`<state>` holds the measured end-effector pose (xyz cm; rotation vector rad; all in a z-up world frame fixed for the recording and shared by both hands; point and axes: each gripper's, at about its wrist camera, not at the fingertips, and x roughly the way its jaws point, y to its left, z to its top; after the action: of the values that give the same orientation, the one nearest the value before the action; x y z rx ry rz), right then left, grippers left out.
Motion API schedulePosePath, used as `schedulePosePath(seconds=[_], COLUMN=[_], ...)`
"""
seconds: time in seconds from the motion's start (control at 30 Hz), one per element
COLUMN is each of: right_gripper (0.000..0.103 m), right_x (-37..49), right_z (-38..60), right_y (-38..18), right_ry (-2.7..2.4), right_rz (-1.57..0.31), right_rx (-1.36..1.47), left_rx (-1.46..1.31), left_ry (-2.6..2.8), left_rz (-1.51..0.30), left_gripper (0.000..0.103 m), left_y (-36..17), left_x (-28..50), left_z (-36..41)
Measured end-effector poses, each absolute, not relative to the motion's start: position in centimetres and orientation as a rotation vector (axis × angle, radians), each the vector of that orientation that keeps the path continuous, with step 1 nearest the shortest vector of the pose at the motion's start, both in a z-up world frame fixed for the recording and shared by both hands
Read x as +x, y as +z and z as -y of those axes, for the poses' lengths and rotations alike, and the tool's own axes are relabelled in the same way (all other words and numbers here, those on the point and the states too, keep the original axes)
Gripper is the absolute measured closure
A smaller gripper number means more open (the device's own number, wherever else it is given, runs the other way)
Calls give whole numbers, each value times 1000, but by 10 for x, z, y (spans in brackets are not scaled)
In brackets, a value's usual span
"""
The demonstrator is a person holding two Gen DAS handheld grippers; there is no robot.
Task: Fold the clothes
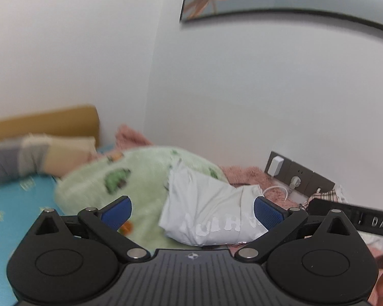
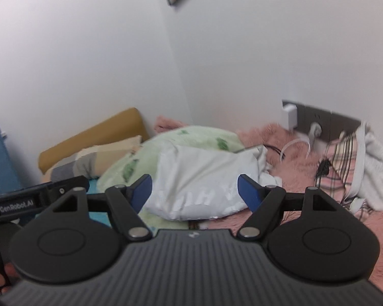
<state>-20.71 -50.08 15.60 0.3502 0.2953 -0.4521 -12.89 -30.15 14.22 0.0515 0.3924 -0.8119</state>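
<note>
Clothes (image 1: 209, 214) lie bundled on bed (image 1: 10, 216) — both hand-held grippers (image 1: 192, 210) (image 2: 194, 191) wide.

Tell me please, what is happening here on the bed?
A person holds two grippers over a bed to fold clothes. The left gripper and the right gripper are both open and hold nothing. Ahead of them a pale garment with white lettering lies bunched against a green blanket. It looks partly folded, though the pictures are blurred. More clothes lie heaped near the wall sockets.

White folded shirt (image 1: 212, 211), green-patterned blanket (image 1: 130, 173), pink fleece (image 2: 288, 158).
</note>
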Motion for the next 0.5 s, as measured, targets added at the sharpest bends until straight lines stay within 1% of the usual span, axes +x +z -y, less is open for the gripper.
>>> schedulePosePath(seconds=[0.2, 0.5], right_gripper=[27, 27], right_x=[-246, -254], right_z=[457, 422], right_y=[170, 151], right_ry=[-430, -429], right_rz=[-232, -203], right_rx=[249, 213], left_rx=[51, 55], left_ry=[-790, -769], left_rz=[-315, -260], left_gripper=[0, 0], left_y=[156, 148], left_x=[-180, -218], left_z=[258, 221])
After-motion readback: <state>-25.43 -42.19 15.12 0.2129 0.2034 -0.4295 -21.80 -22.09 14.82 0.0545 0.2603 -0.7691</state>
